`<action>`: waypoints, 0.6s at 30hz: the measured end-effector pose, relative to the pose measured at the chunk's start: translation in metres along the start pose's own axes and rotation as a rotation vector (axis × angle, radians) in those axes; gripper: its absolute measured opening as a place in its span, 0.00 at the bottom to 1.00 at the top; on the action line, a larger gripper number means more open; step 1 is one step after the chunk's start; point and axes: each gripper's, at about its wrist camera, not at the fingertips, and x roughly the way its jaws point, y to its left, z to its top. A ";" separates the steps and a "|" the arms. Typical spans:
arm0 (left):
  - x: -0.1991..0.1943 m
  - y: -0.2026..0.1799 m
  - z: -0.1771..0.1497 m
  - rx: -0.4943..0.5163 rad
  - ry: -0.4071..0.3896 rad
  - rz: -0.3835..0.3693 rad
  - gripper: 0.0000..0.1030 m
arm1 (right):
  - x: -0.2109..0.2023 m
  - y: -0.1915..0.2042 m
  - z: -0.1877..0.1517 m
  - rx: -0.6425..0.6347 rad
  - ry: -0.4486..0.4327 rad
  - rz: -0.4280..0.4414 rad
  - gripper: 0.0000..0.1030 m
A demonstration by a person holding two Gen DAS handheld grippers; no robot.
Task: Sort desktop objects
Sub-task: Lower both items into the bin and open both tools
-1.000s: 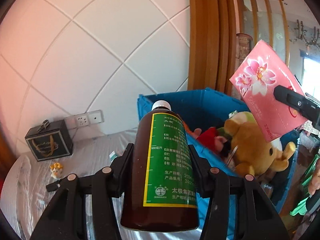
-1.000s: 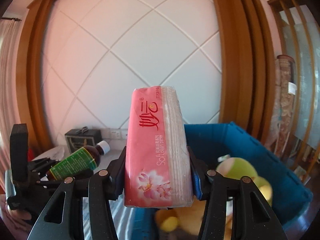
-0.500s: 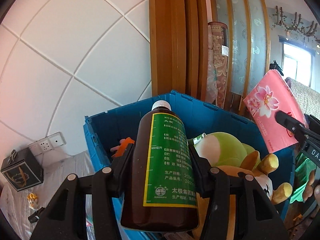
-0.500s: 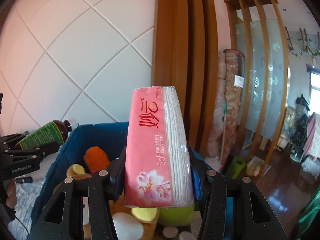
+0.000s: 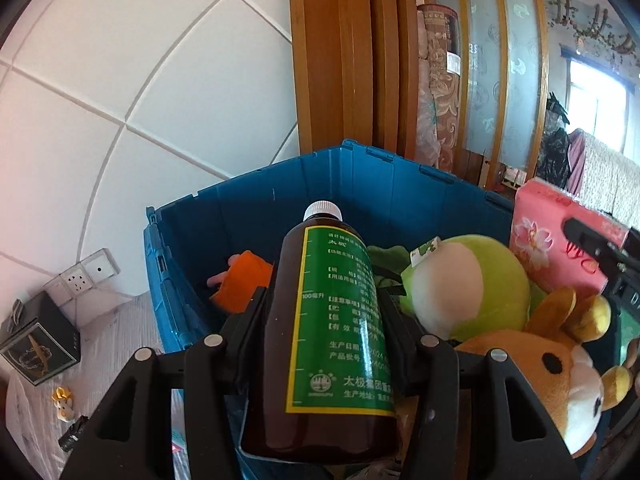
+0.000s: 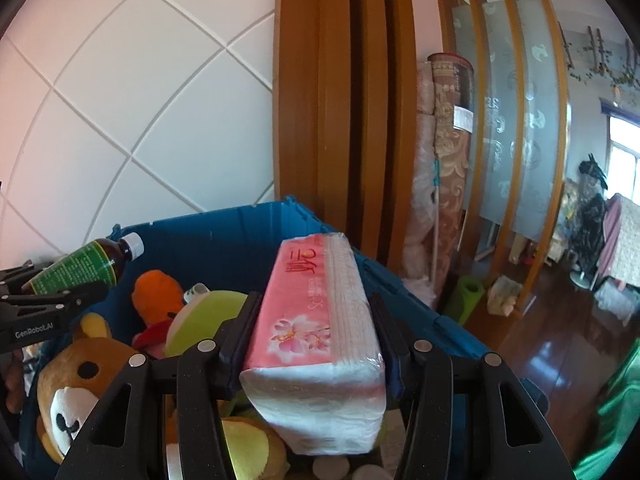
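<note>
My left gripper [image 5: 322,316] is shut on a brown medicine bottle [image 5: 332,344] with a green label and white cap, held over the near left part of a blue crate [image 5: 304,188]. My right gripper [image 6: 314,320] is shut on a pink tissue pack [image 6: 316,320], held over the crate's right side [image 6: 240,236]. The pack also shows at the right of the left wrist view [image 5: 560,248], and the bottle at the left of the right wrist view [image 6: 84,268].
The crate holds plush toys: a brown bear [image 5: 552,376], a green and cream one [image 5: 464,284] and an orange one [image 5: 244,280]. A black box [image 5: 38,340] and small items lie on the table to the left. A wooden door frame [image 6: 340,100] stands behind the crate.
Both grippers have swung right from the table and now hang over the crate. The tissue pack has tilted down toward the toys. Both grips are unchanged.
</note>
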 end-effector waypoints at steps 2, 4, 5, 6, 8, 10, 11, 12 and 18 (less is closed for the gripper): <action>0.001 -0.004 -0.002 0.023 -0.004 0.032 0.51 | 0.003 -0.002 0.001 0.005 0.017 -0.008 0.52; -0.003 -0.005 -0.003 0.029 -0.031 0.036 0.59 | 0.012 -0.007 0.003 0.005 0.041 -0.003 0.58; -0.004 -0.005 -0.004 0.031 -0.040 0.036 0.61 | 0.013 -0.006 0.003 0.004 0.048 -0.011 0.72; -0.005 -0.004 -0.004 0.034 -0.049 0.035 0.63 | 0.013 -0.006 0.002 0.004 0.050 -0.023 0.95; -0.006 -0.003 -0.004 0.037 -0.061 0.026 0.65 | 0.009 -0.004 0.002 -0.004 0.027 -0.029 1.00; -0.007 -0.003 -0.004 0.035 -0.066 0.024 0.66 | 0.008 -0.002 0.001 -0.014 0.025 -0.045 1.00; -0.007 -0.002 -0.004 0.034 -0.066 0.025 0.66 | 0.010 -0.002 0.001 -0.017 0.027 -0.056 1.00; -0.007 -0.002 -0.004 0.033 -0.066 0.026 0.66 | 0.010 -0.001 0.001 -0.022 0.029 -0.063 1.00; -0.009 -0.003 -0.003 0.036 -0.079 0.036 0.66 | 0.009 0.000 0.000 -0.025 0.018 -0.067 1.00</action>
